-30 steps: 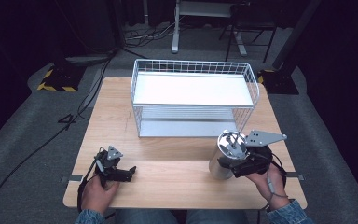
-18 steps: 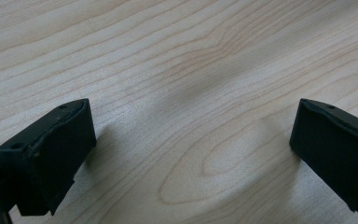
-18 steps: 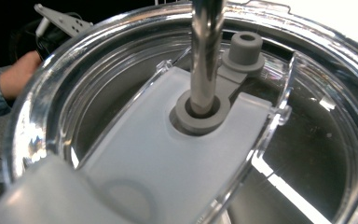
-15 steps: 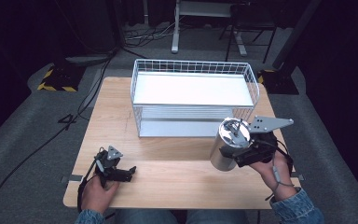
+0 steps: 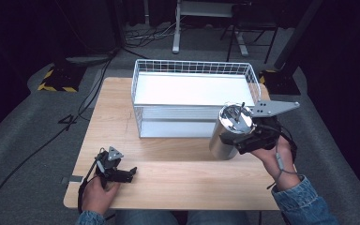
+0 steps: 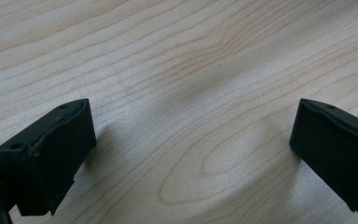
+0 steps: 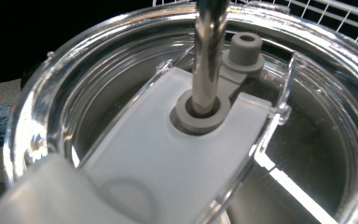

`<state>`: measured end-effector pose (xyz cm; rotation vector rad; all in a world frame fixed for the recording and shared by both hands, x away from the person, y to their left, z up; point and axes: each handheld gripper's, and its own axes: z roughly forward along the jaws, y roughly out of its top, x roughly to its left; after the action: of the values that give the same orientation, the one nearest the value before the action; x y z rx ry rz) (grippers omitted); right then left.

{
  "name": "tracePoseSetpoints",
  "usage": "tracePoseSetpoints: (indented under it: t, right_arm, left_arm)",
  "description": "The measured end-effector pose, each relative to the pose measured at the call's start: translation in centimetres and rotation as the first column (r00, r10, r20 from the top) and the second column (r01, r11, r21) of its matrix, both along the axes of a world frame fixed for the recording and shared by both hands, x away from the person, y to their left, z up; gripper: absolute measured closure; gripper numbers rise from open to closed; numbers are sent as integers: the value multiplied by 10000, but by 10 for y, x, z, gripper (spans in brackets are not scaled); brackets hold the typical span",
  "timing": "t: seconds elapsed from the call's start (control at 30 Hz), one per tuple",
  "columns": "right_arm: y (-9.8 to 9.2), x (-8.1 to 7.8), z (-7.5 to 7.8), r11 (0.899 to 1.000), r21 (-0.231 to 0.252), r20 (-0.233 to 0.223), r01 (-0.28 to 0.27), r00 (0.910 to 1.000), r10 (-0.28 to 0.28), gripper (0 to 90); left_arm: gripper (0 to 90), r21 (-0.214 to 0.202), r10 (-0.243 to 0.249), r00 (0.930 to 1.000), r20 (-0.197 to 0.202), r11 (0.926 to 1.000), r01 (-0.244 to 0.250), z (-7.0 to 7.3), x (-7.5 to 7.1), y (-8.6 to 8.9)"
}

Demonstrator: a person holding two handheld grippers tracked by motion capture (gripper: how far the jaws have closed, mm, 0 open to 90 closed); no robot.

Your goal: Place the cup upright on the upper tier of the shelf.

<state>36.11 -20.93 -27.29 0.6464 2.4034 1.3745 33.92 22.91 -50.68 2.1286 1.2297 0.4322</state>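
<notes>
Since a second ago my right gripper (image 5: 243,140) has carried the steel tumbler (image 5: 229,133) up and away from me, from well in front of the wire basket (image 5: 194,70) to just beside its front right corner. My left gripper (image 5: 117,173) has not shifted; it lies on the table (image 5: 168,168), well off from the basket's front left corner.

The tumbler stands tilted, lid end leaning toward the basket, base low over the table; whether it touches the wood I cannot tell. In the right gripper view the clear lid (image 7: 182,140) sits close under the camera, a metal straw (image 7: 209,51) rising through its grey grommet. My right jaws are hidden there, so I cannot tell how far they are closed, though the tumbler hangs at that gripper.

My left jaws stand wide apart with nothing between them.
</notes>
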Motion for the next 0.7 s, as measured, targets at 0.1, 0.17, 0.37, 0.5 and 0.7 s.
tracePoseSetpoints:
  t: [0.1,0.17,0.37,0.5,0.7]
  right_arm:
    - [2,5,8,10000,40,-13,-7,10000,7,37]
    - [3,9,13,10000,84,-19,10,10000,-10,37]
    - [6,22,32,9996,259,27,70,10000,-71,37]
    - [9,30,44,9994,315,155,147,9998,-152,37]
    - [16,40,59,9991,291,289,303,9991,-312,37]
  left_arm:
    - [6,23,-30,10000,3,10000,30,0,0,0]
    - [6,25,-65,10000,-6,10000,65,0,0,1]
    - [6,23,-63,10000,-7,10000,63,0,0,1]
    - [6,17,-49,10000,-2,10000,49,0,0,0]
    - [6,-11,-6,10000,9,10000,6,0,0,0]
